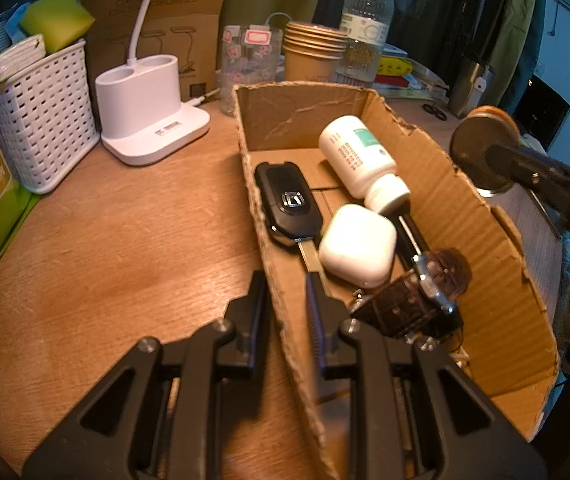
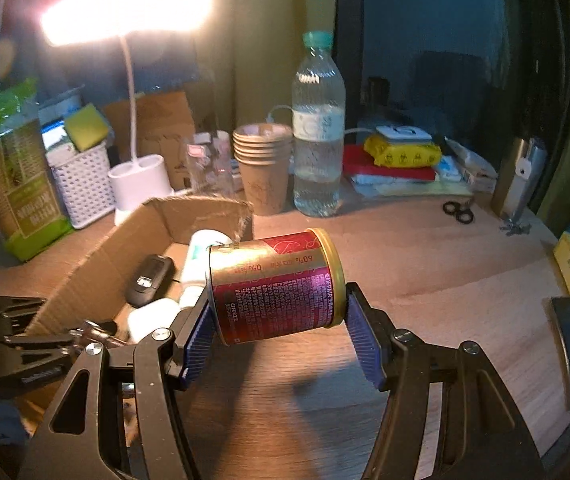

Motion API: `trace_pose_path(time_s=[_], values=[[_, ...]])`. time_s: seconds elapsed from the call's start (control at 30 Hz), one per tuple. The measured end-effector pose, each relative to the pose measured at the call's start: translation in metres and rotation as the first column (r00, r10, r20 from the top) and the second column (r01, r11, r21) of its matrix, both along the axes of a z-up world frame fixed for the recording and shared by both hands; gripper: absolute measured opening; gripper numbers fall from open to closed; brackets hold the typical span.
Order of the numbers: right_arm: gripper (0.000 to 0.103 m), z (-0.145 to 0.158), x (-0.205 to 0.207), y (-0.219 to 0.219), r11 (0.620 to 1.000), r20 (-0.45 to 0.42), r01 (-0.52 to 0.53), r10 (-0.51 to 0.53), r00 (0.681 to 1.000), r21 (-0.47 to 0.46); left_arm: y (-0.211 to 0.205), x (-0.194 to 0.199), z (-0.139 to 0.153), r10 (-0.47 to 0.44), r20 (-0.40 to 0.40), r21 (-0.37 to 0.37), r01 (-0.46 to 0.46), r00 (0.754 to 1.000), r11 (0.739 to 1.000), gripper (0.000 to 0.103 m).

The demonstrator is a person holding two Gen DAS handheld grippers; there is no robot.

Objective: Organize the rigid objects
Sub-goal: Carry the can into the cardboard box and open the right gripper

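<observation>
Two grippers are seen over a wooden table (image 1: 105, 248) crowded along its far edge. A torn cardboard box (image 1: 481, 248) takes up the near middle of the table. Its left wall is pinched between the nearly closed jaws of the left gripper (image 1: 285, 292), one finger outside and one inside. A red and gold can (image 2: 277, 284) is clamped end to end, lying sideways, by the blue pads of the right gripper (image 2: 281, 340), lifted clear of the table just right of the box. Inside the box, a white pill bottle (image 1: 359, 160) is laid toward the far end, a black car key (image 1: 287, 204) along the left wall, a white earbud case (image 1: 357, 246) beside it, and a brown-strapped watch (image 1: 425, 292) nearest. Beyond the box, a water bottle (image 2: 317, 140), stacked paper cups (image 2: 263, 160) and a white lamp base (image 1: 145, 108) are lined up.
</observation>
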State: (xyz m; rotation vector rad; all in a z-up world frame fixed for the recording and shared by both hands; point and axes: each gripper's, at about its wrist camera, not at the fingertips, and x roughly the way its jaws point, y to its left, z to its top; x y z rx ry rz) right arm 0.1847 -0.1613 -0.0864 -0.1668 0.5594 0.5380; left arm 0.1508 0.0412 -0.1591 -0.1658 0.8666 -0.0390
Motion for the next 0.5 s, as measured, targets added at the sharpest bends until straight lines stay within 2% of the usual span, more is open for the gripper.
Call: trace_pose_path(time_s=[0.27, 0.5], values=[[0.064, 0.014, -0.020, 0.013, 0.997, 0.033, -0.067, 0.066, 0.997, 0.024, 0.000, 0.000, 0.000, 0.000, 0.000, 0.000, 0.000, 1.000, 1.000, 0.021], [0.064, 0.013, -0.030, 0.033, 0.990, 0.027, -0.140, 0.139, 0.990, 0.027, 0.000, 0.000, 0.000, 0.000, 0.000, 0.000, 0.000, 1.000, 1.000, 0.021]])
